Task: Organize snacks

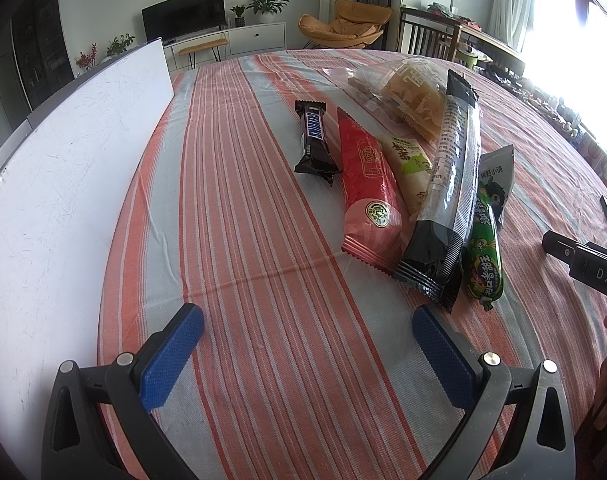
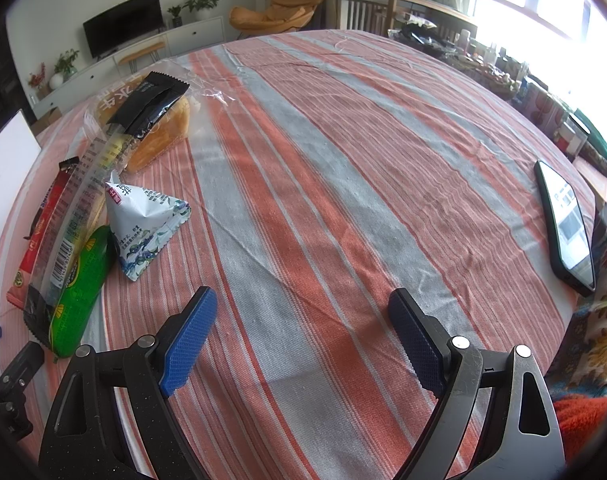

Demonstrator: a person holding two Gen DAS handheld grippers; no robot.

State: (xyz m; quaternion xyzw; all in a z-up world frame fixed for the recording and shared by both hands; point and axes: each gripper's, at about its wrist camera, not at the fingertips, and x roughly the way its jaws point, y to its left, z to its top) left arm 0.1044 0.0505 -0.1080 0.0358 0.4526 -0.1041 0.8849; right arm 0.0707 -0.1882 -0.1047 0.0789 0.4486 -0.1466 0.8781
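Observation:
A pile of snacks lies on the striped tablecloth. In the left wrist view: a Snickers bar (image 1: 314,138), a red packet (image 1: 367,192), a pale green-print packet (image 1: 409,168), a long black-and-clear packet (image 1: 449,184), a green sausage (image 1: 483,256), a white triangular pouch (image 1: 499,176) and bagged bread (image 1: 411,96). My left gripper (image 1: 307,332) is open and empty, short of the pile. In the right wrist view the pouch (image 2: 143,224), sausage (image 2: 81,292), long packet (image 2: 103,176) and bread (image 2: 159,132) lie to the left. My right gripper (image 2: 303,312) is open and empty over bare cloth.
A white board (image 1: 63,184) lies along the table's left side. A phone (image 2: 567,224) lies near the right edge. The right gripper's body (image 1: 583,268) shows at the left view's right edge. A cluttered side table and chairs stand beyond the far edge.

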